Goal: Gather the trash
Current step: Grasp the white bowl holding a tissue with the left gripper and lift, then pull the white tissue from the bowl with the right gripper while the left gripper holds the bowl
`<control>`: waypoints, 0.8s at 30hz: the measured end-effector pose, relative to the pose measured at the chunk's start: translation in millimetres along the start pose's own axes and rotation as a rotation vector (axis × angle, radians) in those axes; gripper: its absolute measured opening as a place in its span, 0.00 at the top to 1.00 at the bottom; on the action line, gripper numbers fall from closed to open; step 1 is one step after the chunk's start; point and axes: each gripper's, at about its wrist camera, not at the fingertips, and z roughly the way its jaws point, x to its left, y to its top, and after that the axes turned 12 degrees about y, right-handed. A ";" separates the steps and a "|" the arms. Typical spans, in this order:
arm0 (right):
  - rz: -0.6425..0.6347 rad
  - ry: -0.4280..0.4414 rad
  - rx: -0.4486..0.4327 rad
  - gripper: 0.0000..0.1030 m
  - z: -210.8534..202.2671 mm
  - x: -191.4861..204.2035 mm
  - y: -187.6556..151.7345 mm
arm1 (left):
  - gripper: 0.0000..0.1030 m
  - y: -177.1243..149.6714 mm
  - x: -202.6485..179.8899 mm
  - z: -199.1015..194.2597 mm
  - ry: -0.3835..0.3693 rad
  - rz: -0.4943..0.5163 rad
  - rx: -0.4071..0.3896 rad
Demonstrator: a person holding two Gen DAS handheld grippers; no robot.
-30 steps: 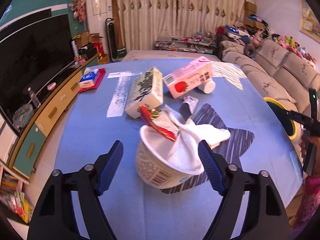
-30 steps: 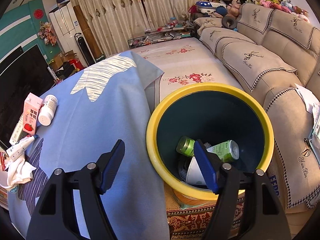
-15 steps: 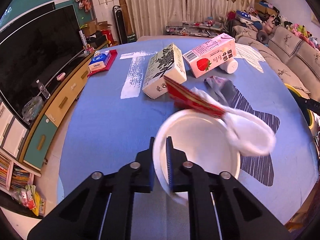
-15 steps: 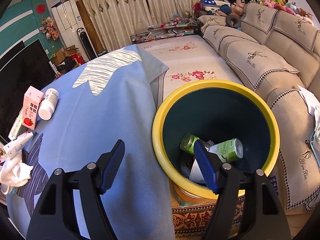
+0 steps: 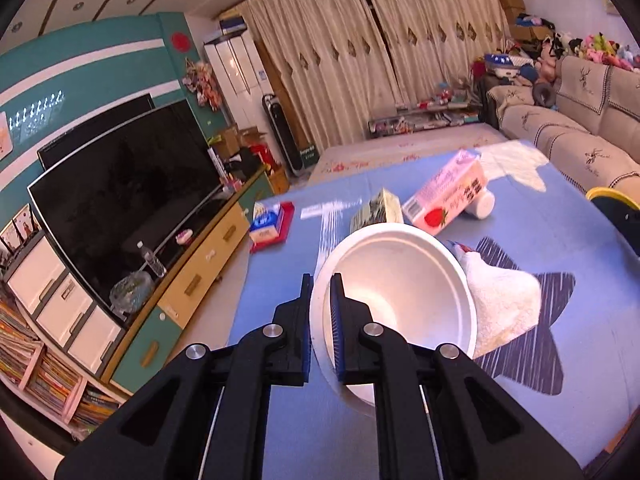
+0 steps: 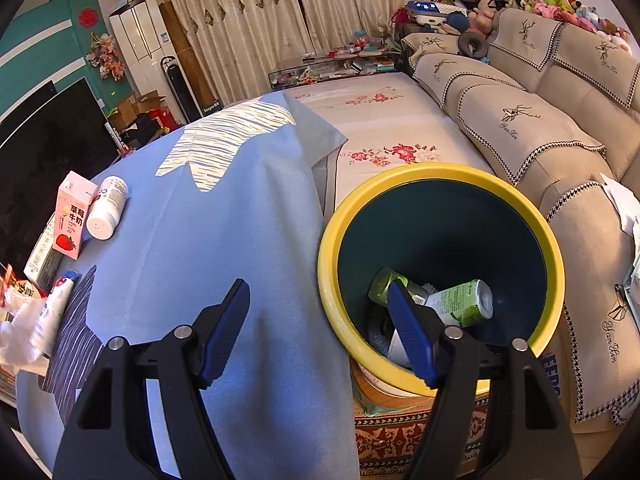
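My left gripper (image 5: 320,284) is shut on the near rim of a white paper bowl (image 5: 400,280), which hangs tilted above the blue tablecloth (image 5: 560,240), its inside facing me. A white tissue (image 5: 504,300) lies just right of the bowl. Behind it lie a pink strawberry milk carton (image 5: 444,196), a patterned carton (image 5: 378,210) and a white bottle (image 5: 482,206). My right gripper (image 6: 316,300) stands open over the table edge beside a yellow-rimmed bin (image 6: 440,176) that holds green cans (image 6: 460,304). The right wrist view also shows the milk carton (image 6: 72,216), the bottle (image 6: 108,208) and the tissue (image 6: 20,328).
A red and blue packet (image 5: 268,224) lies at the table's far left. A television (image 5: 120,200) on a cabinet (image 5: 192,280) runs along the left. A sofa (image 6: 540,120) stands right of the bin, over a floral mat (image 6: 380,132).
The left gripper closed on the bowl's rim, then lifted and tipped it up. The red wrapper and tissue left the bowl; the tissue now lies on the cloth. The right gripper stayed still.
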 end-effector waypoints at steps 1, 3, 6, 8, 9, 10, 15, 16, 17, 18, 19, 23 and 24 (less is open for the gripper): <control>0.001 0.001 -0.002 0.35 -0.8 -0.3 0.5 | 0.91 5.3 2.2 -4.2 -0.014 -0.013 -0.016; 0.004 0.007 -0.006 0.35 -3.1 -0.3 0.4 | 0.91 13.7 5.2 -10.8 -0.054 -0.029 -0.028; -0.012 0.047 -0.018 0.35 -11.4 6.5 -0.2 | 0.91 26.8 4.2 -15.3 -0.097 -0.040 -0.038; -0.059 0.087 -0.025 0.35 -18.5 20.4 -2.1 | 0.91 34.7 -0.4 -17.3 -0.111 -0.034 -0.050; -0.077 0.103 -0.025 0.35 -21.2 25.8 -2.6 | 0.91 37.9 -2.5 -17.8 -0.119 -0.033 -0.054; -0.095 0.128 -0.024 0.35 -23.8 34.3 -3.6 | 0.91 41.1 -4.5 -19.1 -0.131 -0.030 -0.058; -0.206 0.357 0.007 0.34 -34.2 82.2 -16.0 | 0.91 60.9 -15.6 -29.8 -0.157 -0.012 -0.099; -0.240 0.403 0.012 0.34 -36.2 93.4 -19.2 | 0.91 64.7 -17.4 -31.8 -0.162 -0.010 -0.108; -0.267 0.447 0.015 0.34 -37.9 104.2 -21.6 | 0.91 68.2 -20.2 -34.0 -0.169 -0.009 -0.113; -0.292 0.492 0.015 0.32 -39.5 116.2 -24.3 | 0.91 70.9 -21.7 -36.4 -0.181 -0.007 -0.117; -0.316 0.533 0.012 0.26 -40.8 126.7 -26.1 | 0.91 74.0 -23.2 -38.5 -0.189 -0.005 -0.121; -0.382 0.649 0.030 0.24 -40.6 159.6 -31.6 | 0.91 82.0 -30.5 -48.2 -0.207 0.008 -0.140; -0.392 0.672 0.039 0.24 -39.1 167.7 -32.8 | 0.91 83.7 -31.6 -50.6 -0.212 0.009 -0.144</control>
